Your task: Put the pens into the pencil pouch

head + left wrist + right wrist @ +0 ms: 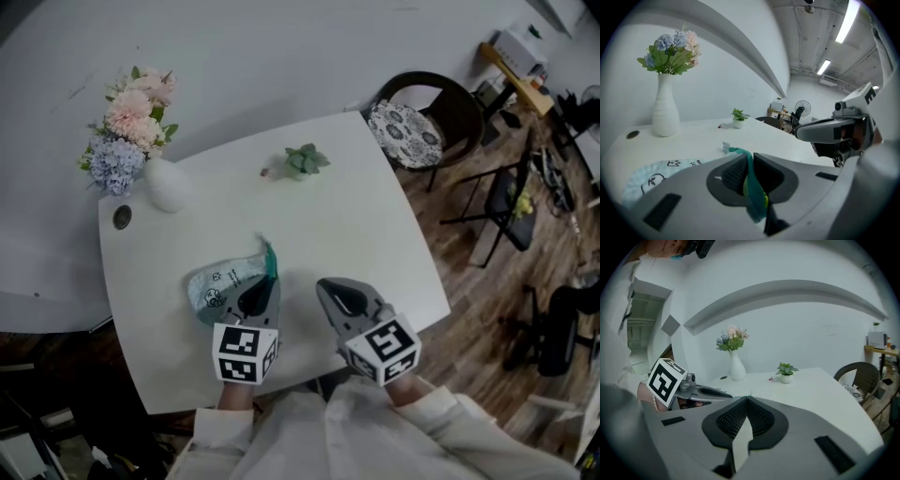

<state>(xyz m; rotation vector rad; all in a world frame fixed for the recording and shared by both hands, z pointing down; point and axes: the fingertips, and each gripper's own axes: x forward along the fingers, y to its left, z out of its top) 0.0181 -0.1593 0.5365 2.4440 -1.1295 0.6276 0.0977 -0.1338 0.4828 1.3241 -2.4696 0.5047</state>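
Observation:
The pencil pouch is pale teal with small line drawings and lies flat on the white table, near the front left. My left gripper is shut on the pouch's green edge, which runs between its jaws and lifts a little off the table. The rest of the pouch spreads out to the left. My right gripper hovers just right of the left one, shut with nothing in it. No pens show in any view.
A white vase of flowers stands at the table's back left, beside a round cable hole. A small potted plant sits at the back middle. A dark chair stands past the right edge.

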